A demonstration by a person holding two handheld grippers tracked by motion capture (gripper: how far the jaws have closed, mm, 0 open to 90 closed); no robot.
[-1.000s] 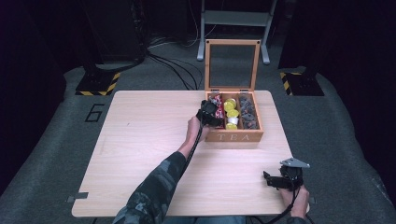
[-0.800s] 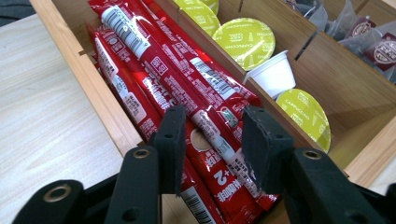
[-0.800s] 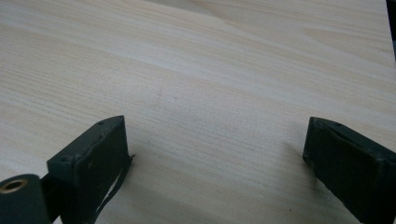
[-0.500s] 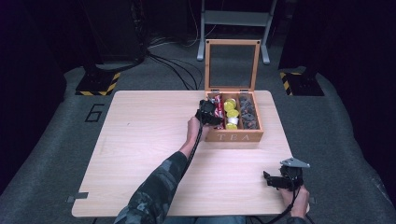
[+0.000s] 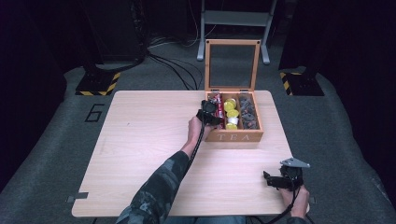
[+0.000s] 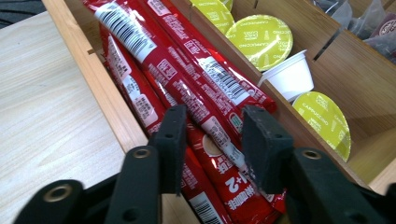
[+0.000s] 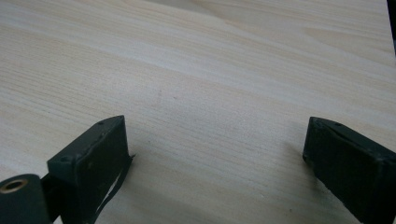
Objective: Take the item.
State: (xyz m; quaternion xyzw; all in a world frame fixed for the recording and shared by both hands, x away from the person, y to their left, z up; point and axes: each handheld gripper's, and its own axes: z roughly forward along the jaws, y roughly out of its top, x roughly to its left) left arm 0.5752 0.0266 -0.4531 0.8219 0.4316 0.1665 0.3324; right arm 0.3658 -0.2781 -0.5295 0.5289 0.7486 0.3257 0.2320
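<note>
L gripper (image 6: 212,140) sits low over the left compartment of a wooden tea box (image 5: 233,136), its two black jaws apart w/ a gap between them. They have just been closing. A red stick sachet (image 6: 205,109) runs lengthwise through that gap, one end near the camera, the other angling up and away. Cannot tell whether the pads press on it yet; a sliver of space shows on each side. More red sachets (image 6: 135,100) lie packed under and beside it, filling the compartment. Just left of the left jaw is the box's side wall, then bare table (image 6: 42,116).

Right of the right jaw, past a wooden divider, is the middle compartment: yellow-lidded cappuccino capsules (image 6: 261,37) lying flat, plus one white capsule (image 6: 289,74) tipped on its side between two yellow ones. Farther right, the third compartment holds dark pouches (image 6: 373,23), partly cut off.

From the high view, the L gripper (image 5: 208,113) is at the box's near-left corner, forearm in a camo sleeve (image 5: 159,191) reaching up from the bottom edge. The box lid (image 5: 232,65) stands upright, open, behind it.

R gripper (image 7: 215,154) has jaws wide apart w/ nothing between them, just pale wood grain below. In the high view the R gripper (image 5: 275,181) rests near the table's near-right corner, well apart from the box.
</note>
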